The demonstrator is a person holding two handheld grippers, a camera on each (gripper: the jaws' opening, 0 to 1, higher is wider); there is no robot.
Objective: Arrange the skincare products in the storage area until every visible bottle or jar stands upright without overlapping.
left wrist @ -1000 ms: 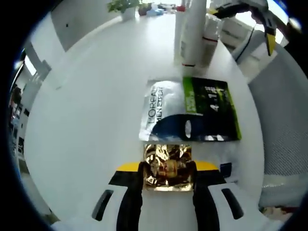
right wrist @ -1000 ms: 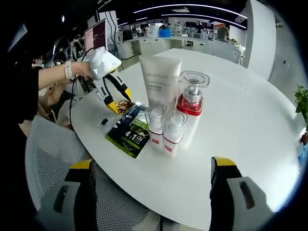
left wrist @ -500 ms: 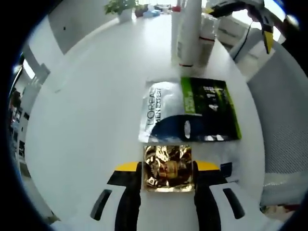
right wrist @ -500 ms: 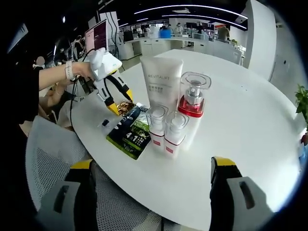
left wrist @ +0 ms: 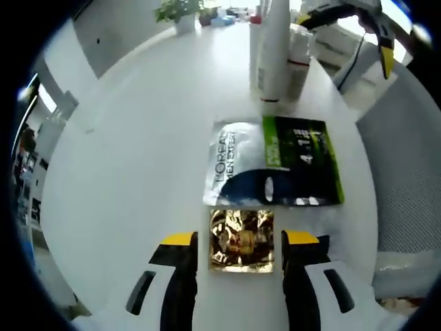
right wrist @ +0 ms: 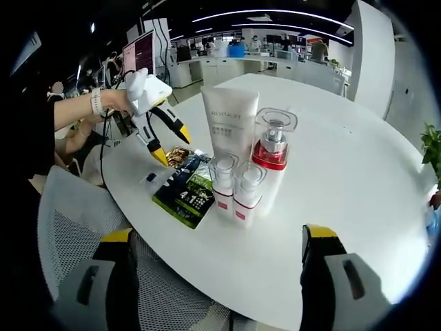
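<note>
A gold foil sachet (left wrist: 241, 240) lies flat on the white table (left wrist: 131, 158) between the jaws of my left gripper (left wrist: 241, 238), which is open with a small gap on each side. Beyond it lie a silver-blue L'Oreal sachet (left wrist: 236, 169) and a green-black sachet (left wrist: 303, 160), side by side. A white tube (right wrist: 231, 123), a red-banded pump bottle (right wrist: 273, 162) and two small bottles (right wrist: 222, 181) (right wrist: 246, 191) stand upright in a cluster. In the right gripper view a hand holds the left gripper (right wrist: 172, 146) over the gold sachet (right wrist: 178, 154). My right gripper (right wrist: 219, 265) is open and holds nothing.
A mesh chair (left wrist: 406, 172) stands against the table edge next to the sachets. A potted plant (left wrist: 178, 10) sits at the far side of the table. A person's arm (right wrist: 76, 110) reaches in from the left in the right gripper view.
My left gripper's jaws have parted and let go of the gold sachet, which now lies free on the table. The right gripper has stayed where it was.
</note>
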